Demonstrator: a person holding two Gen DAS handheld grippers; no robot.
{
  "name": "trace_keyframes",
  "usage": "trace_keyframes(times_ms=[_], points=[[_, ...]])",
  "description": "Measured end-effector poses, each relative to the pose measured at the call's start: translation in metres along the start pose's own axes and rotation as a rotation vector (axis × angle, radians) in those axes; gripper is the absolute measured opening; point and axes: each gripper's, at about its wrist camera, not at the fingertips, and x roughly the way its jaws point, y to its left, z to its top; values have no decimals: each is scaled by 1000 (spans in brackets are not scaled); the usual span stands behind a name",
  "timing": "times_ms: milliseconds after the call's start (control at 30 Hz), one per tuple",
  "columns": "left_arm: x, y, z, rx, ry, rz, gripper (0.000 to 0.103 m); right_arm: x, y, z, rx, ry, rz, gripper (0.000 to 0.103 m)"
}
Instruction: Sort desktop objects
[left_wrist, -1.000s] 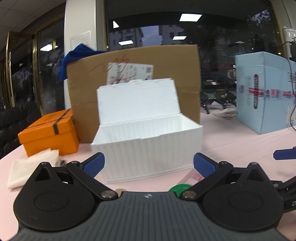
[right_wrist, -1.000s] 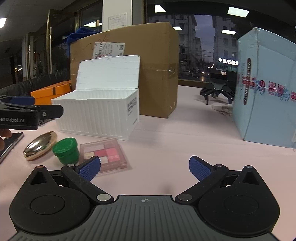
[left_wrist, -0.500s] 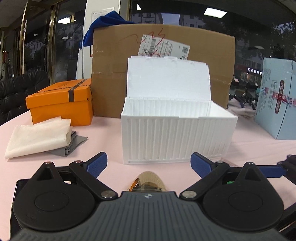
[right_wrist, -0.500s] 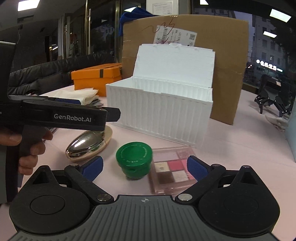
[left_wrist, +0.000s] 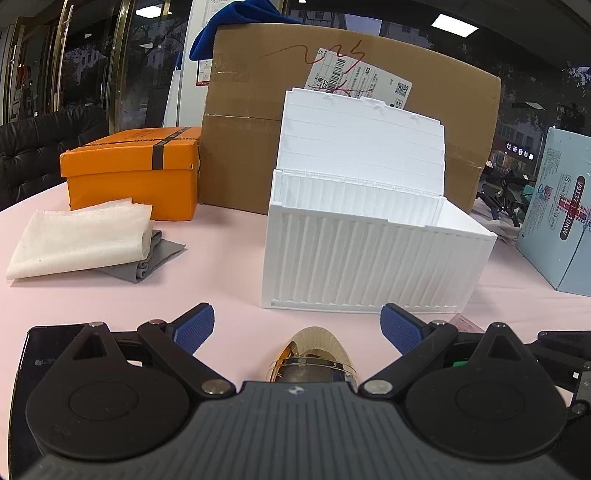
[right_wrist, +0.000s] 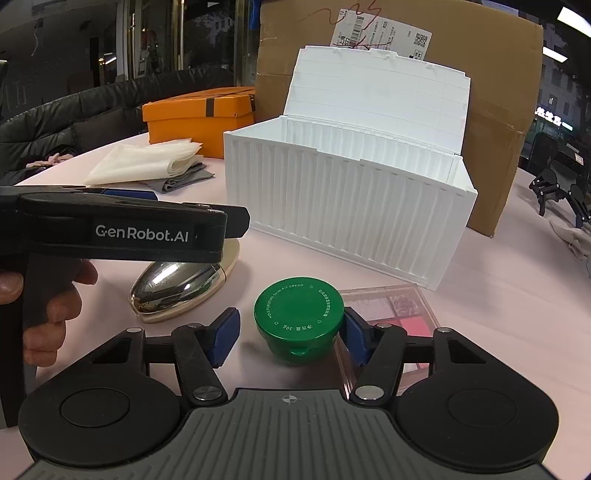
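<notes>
A white ribbed storage box (left_wrist: 373, 266) with its lid up stands on the pink table; it also shows in the right wrist view (right_wrist: 347, 206). My left gripper (left_wrist: 297, 326) is open, above a gold and chrome oval case (left_wrist: 314, 360), which lies between its fingers. The case also shows in the right wrist view (right_wrist: 184, 286). My right gripper (right_wrist: 291, 334) is open around a green cream jar (right_wrist: 299, 314), the right pad close to the jar, the left pad apart from it. A pink eyeshadow palette (right_wrist: 395, 308) lies right of the jar.
A black phone (left_wrist: 22, 369) lies under my left gripper's left side. Folded white and grey cloths (left_wrist: 85, 240), an orange box (left_wrist: 136, 170), a big cardboard box (left_wrist: 255, 122) and a light blue box (left_wrist: 561, 218) stand around the white box.
Both grippers have moved forward and down. The right gripper now straddles the green jar and has narrowed. The left gripper has come over the oval case.
</notes>
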Motion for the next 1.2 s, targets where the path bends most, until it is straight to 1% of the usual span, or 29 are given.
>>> trace_keyframes(times_ms=[100,200,333,500,667,833,1000,1067,1133,1167,1200], points=[[2,2,1,-14,7,-8,97,2,-1,2,17,8,-1,57],[3,2,2,-20,14,-10,97,4,-1,3,23,14,-8,55],[5,0,5,-17,31,-7,97,4,-2,6,23,28,-19,46],[8,2,18,-22,49,-25,100,5,-1,8,11,34,-21,46],[10,2,35,-19,52,-42,100,3,-2,7,19,28,-8,46],[19,-4,60,27,48,-35,100,-1,-3,10,29,20,-7,46],[37,-12,88,58,34,-56,102,-15,-10,22,43,-12,-12,46],[51,-9,95,33,37,-33,102,-22,-15,31,59,-34,-21,46],[66,-2,98,-7,54,-18,102,-31,-24,41,81,-73,-41,46],[74,2,97,-30,67,-17,100,-35,-28,47,90,-94,-54,46],[81,7,97,-53,80,-15,97,-38,-32,53,95,-111,-67,46]])
